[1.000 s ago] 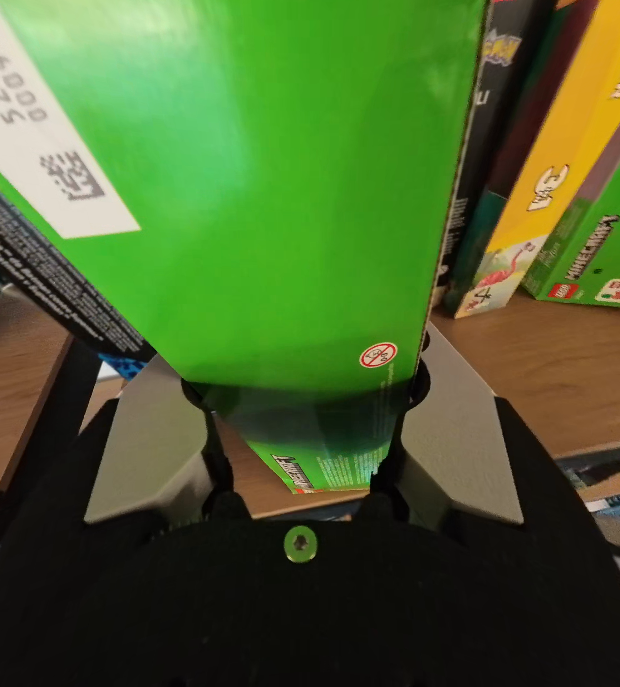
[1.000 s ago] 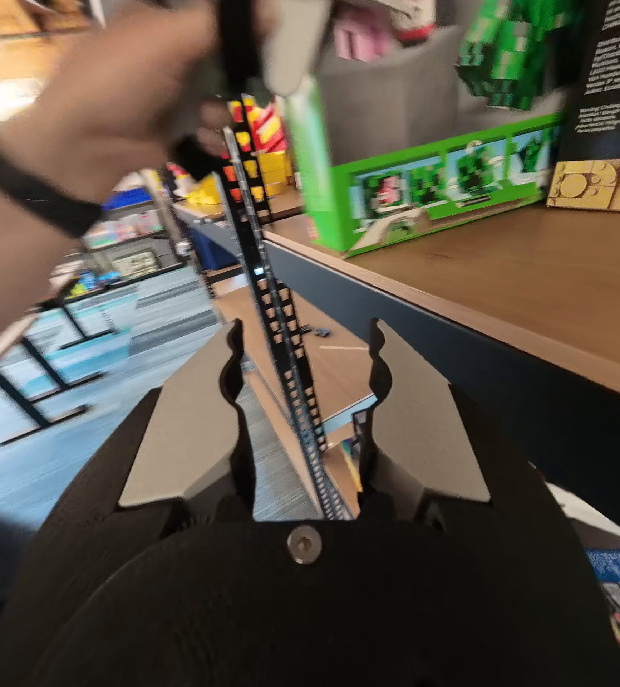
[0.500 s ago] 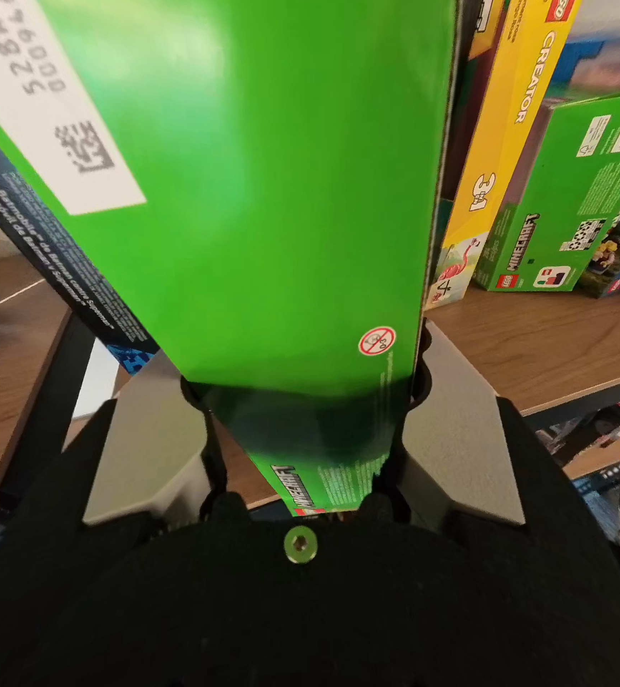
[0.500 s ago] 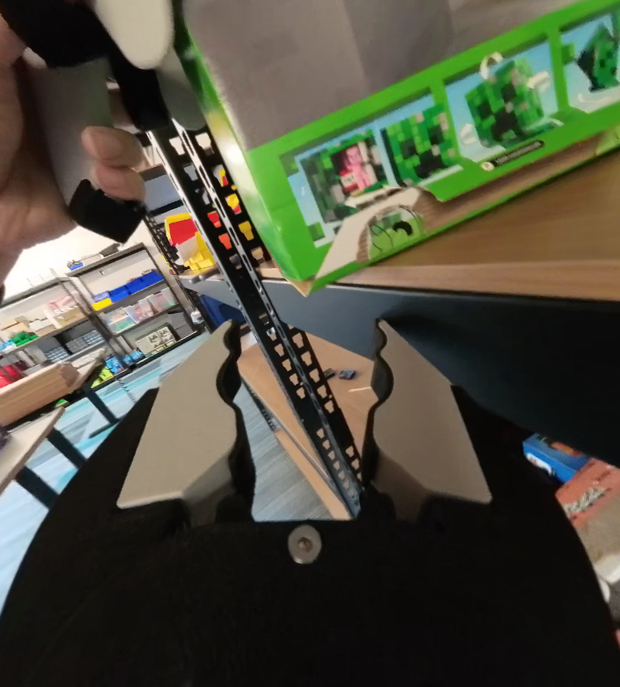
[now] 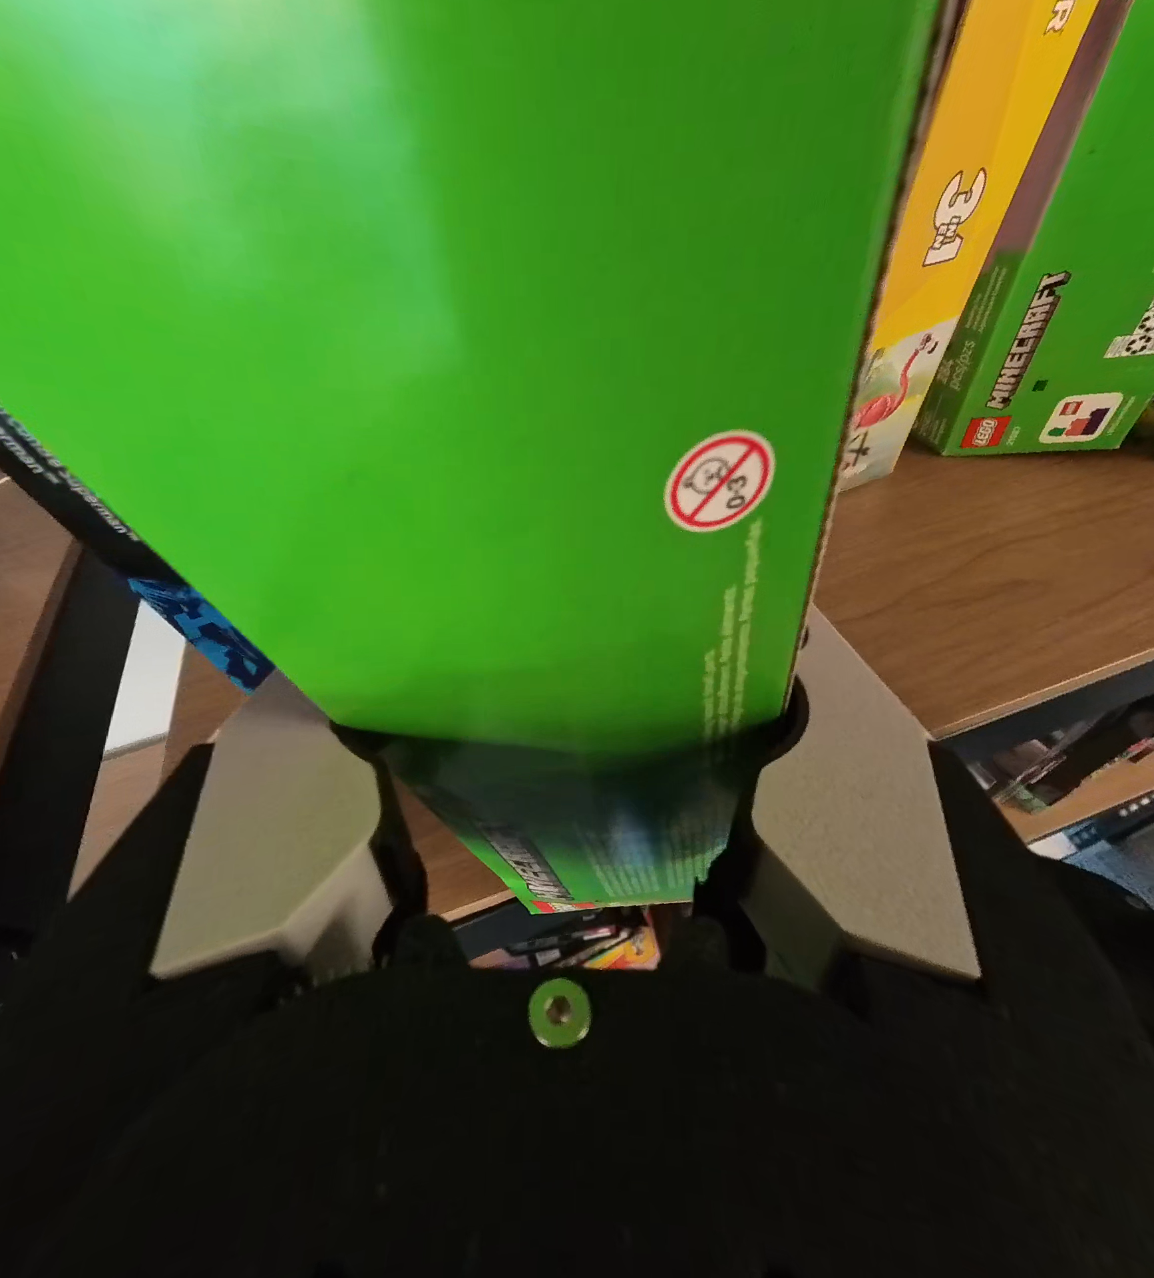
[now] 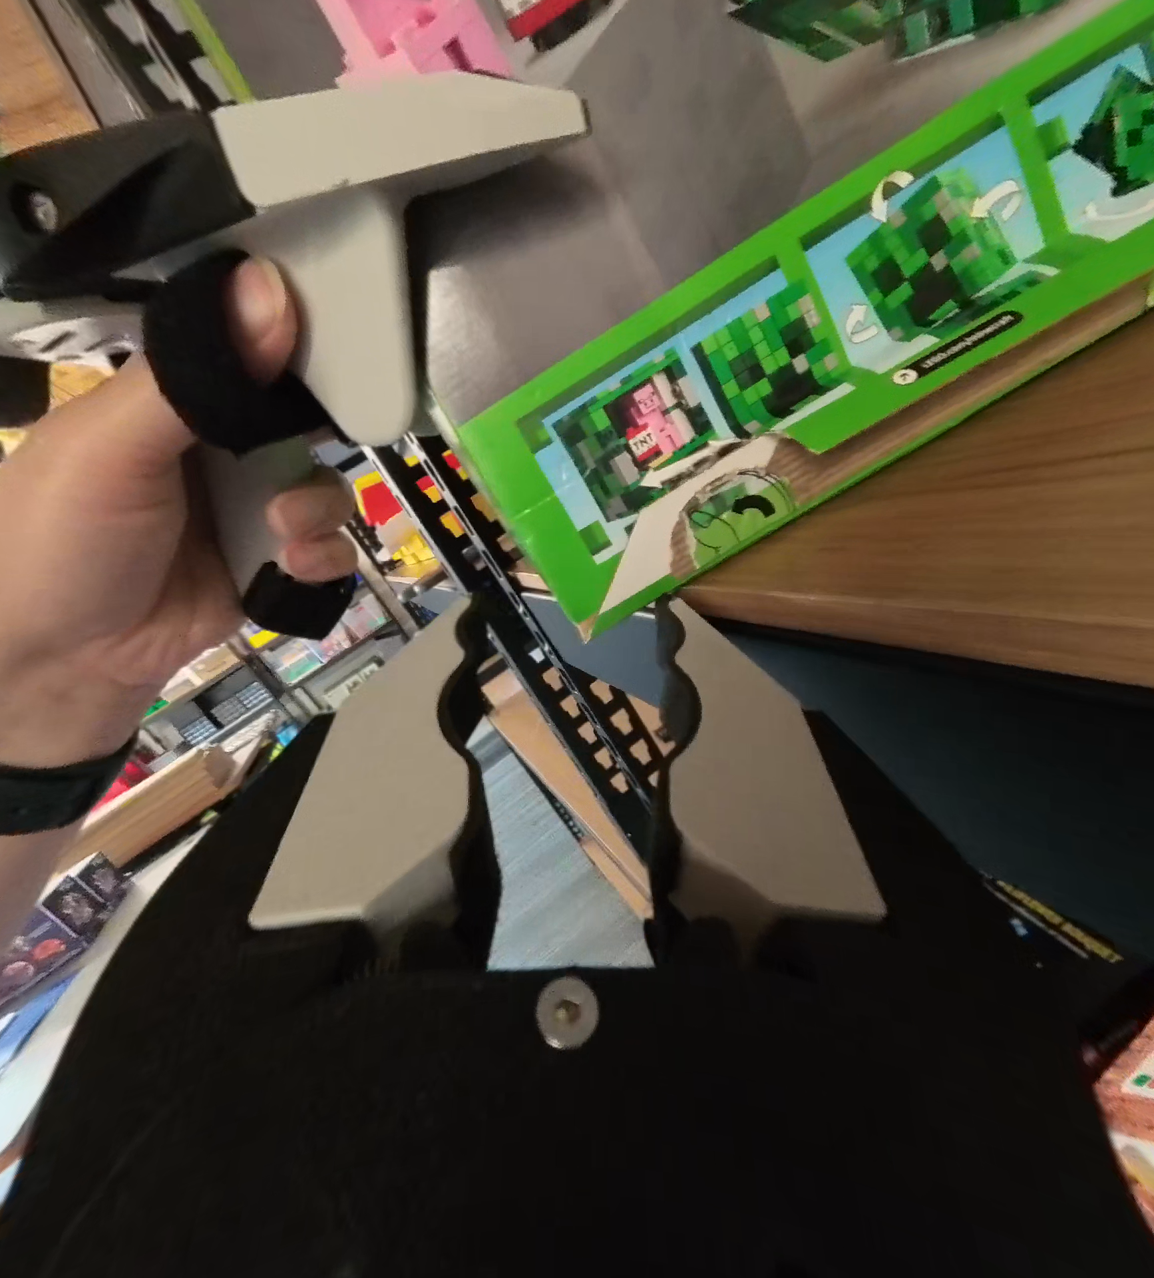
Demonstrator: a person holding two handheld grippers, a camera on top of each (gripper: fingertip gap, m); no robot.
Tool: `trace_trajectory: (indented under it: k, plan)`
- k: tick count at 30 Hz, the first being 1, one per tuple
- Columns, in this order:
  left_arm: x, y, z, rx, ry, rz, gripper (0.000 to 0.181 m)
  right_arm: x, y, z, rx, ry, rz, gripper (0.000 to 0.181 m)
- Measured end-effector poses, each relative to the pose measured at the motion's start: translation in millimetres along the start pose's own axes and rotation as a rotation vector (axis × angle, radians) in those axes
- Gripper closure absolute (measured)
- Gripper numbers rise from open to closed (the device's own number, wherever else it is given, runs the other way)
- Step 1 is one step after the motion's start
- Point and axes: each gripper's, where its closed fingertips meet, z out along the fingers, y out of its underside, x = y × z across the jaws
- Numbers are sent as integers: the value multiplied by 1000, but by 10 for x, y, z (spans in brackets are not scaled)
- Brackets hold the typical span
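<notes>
My left gripper [image 5: 571,719] is shut on the narrow side of a large green toy-brick box [image 5: 422,311], which fills most of the left wrist view. In the right wrist view the same green box [image 6: 768,332] stands tilted on a wooden shelf [image 6: 975,519], its lower corner overhanging the front edge. A hand [image 6: 76,519] holds the left gripper, whose grey fingers [image 6: 387,138] clamp the box's end. My right gripper [image 6: 564,615] is open and empty, its fingertips just below the box's overhanging corner.
A yellow box [image 5: 961,228] and another green box [image 5: 1079,311] stand on the shelf [image 5: 1010,574] to the right. A dark box [image 5: 42,470] leans at the left. A black perforated shelf upright [image 6: 560,691] runs behind my right gripper. More shelving stands beyond.
My right gripper has risen and closed in on the box's lower corner at the shelf edge. My left gripper keeps its hold while the box shifts along the shelf.
</notes>
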Motion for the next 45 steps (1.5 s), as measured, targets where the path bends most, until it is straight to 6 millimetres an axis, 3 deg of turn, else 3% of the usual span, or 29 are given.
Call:
trace_trajectory:
  k: [1, 4, 11, 15, 18, 21, 31, 34, 38, 45]
  plan:
    - [8, 2, -5, 4, -1, -3, 66, -23, 8, -1, 7, 5, -31, 131]
    - [37, 8, -32, 7, -6, -13, 68, -81, 37, -14, 28, 35, -119, 118]
    - [98, 37, -165, -1, 16, -59, 69, -204, 36, -134, 125, 25, -122, 117]
    - [154, 69, -190, -16, 22, -13, 70, -239, 33, -199, 214, -115, 66, 114]
    - [164, 78, -196, -21, 26, -7, 70, -151, 4, -253, 272, -199, 219, 109]
    - [158, 89, -207, -35, 43, -19, 70, -80, 92, -221, 256, -294, 327, 101]
    - [173, 106, -227, -47, 67, -14, 71, -105, -15, -59, 416, -703, 776, 80]
    - [178, 111, -238, -48, 74, -9, 71, -131, -86, -32, 457, -809, 810, 82]
    - [170, 122, -267, -49, 91, -16, 71, -60, -1, 3, 524, -829, 835, 98]
    - [184, 151, -313, -56, 108, -4, 71, -81, 127, 126, 484, -899, 942, 83]
